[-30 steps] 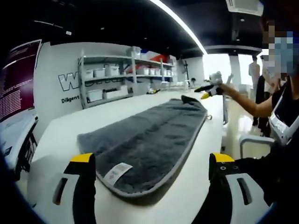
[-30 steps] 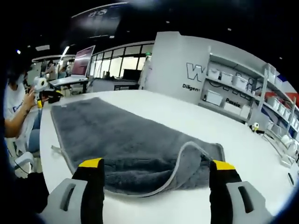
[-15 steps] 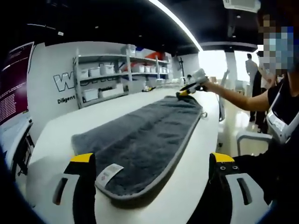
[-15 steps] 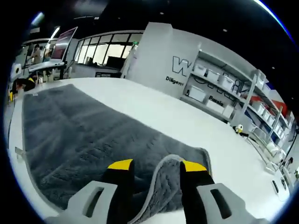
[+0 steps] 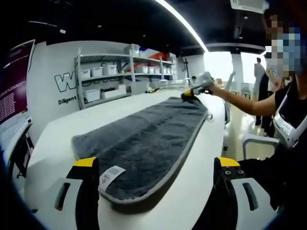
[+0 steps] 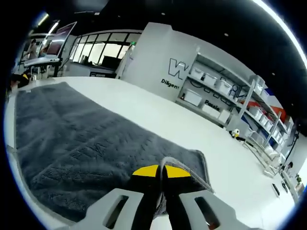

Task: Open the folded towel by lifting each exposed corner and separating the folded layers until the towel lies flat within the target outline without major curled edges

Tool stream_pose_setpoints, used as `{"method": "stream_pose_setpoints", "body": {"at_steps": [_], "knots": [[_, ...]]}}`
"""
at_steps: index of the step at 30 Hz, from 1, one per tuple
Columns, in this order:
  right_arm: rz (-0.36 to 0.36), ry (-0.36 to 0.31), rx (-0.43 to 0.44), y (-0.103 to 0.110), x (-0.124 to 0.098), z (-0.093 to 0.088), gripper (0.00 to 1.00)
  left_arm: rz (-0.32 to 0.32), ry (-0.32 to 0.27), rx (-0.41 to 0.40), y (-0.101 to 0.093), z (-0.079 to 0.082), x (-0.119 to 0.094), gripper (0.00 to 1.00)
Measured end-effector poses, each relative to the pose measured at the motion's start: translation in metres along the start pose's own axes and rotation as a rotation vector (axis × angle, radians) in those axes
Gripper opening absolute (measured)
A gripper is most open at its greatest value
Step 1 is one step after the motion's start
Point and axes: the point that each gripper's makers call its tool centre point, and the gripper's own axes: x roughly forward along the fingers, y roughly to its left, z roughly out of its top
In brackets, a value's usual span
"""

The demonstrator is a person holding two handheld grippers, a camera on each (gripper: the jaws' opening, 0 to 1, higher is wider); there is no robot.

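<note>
Clamped on the folded edge of a grey towel (image 6: 86, 148) at bottom centre: right gripper (image 6: 161, 173). Spread wide: left gripper (image 5: 156, 165).

Bright ceiling light strip (image 5: 184, 21), blown-out window glare, soft focus, strong fisheye bending at edges

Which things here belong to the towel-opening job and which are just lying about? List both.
Job:
grey towel
right gripper, shut on its folded corner
left gripper, open at the near end
white table

Lying about:
shelving with bins
wall lettering
</note>
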Motion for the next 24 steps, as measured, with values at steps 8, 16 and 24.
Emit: {"method": "stream_pose_setpoints", "body": {"at_steps": [8, 16, 24], "knots": [[-0.081, -0.07, 0.121, -0.02, -0.041, -0.011, 0.0, -0.007, -0.003, 0.014, -0.004, 0.003, 0.001, 0.98], [-0.125, -0.088, 0.163, -0.026, -0.068, -0.031, 0.0, -0.011, -0.005, 0.014, -0.006, 0.005, 0.002, 0.98], [-0.184, -0.044, 0.158, -0.038, -0.087, -0.058, 0.0, -0.012, -0.007, 0.014, -0.008, 0.006, 0.003, 0.97]]}}
